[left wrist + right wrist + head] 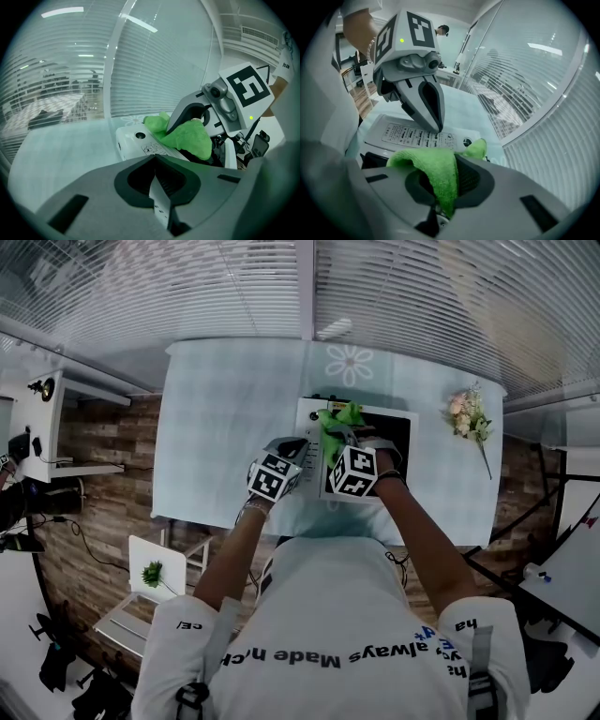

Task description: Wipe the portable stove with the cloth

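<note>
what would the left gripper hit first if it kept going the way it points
The stove: the left gripper points down at its white labelled top, and the shut jaws seem to be touching it.

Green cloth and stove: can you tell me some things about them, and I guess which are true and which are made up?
1. The right claw is pinching the green cloth. True.
2. The left claw is wide open. False: it is shut, with its tip down at the stove's white panel.
3. The stove is red. False: it is white with a black top.
4. Some flowers lie on the table, off to the side of the stove. True.
5. The cloth is on the floor. False: it is over the stove, in the right claw.
</note>
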Motion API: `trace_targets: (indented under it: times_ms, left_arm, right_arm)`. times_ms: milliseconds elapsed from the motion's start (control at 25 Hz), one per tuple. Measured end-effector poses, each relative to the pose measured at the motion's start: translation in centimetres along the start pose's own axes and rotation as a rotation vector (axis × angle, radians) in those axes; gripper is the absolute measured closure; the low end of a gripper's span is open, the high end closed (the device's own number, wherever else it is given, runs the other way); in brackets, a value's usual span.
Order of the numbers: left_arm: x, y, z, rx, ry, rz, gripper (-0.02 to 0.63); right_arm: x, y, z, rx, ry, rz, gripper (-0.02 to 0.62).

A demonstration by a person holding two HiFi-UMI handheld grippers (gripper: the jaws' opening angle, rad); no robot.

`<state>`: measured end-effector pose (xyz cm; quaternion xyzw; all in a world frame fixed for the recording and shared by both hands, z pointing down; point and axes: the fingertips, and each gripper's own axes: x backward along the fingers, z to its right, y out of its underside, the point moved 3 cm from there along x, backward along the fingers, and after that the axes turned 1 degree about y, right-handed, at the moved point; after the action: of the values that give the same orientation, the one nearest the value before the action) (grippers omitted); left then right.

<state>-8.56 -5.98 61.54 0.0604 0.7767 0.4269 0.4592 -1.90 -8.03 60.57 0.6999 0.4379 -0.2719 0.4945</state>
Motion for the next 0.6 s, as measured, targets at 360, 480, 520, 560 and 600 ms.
trace_targets:
  times_ms: [360, 480, 520, 560, 600]
  left_arm:
    - [0.0, -0.1, 0.0, -0.01, -0.005, -0.008, 0.594]
    - [-0.1, -0.1, -0.1, -0.003, -0.001, -0.004, 0.594]
    - [-0.1, -0.1, -0.1, -0.003, -0.001, -0.004, 0.594]
    - [0.0, -0.1, -0.2, -0.005, -0.001, -0.005, 0.594]
    - [0.1, -0.1, -0.2, -0.008, -0.002, -0.006, 0.594]
  right_arm:
    - [1.9, -0.6, -4.7, -0.081, -0.146, 0.012, 0.569]
    - [2.4, -0.8, -6.2, -0.095, -0.19, -0.003, 0.569]
    - [2.5, -0.9, -6.7, -0.098, -0.199, -0.006, 0.569]
    - [2.6, -1.1, -7.0, -0.1, -0.203, -0.007, 0.569]
    - [2.7, -1.1, -7.3, -0.103, -0.204, -0.007, 0.569]
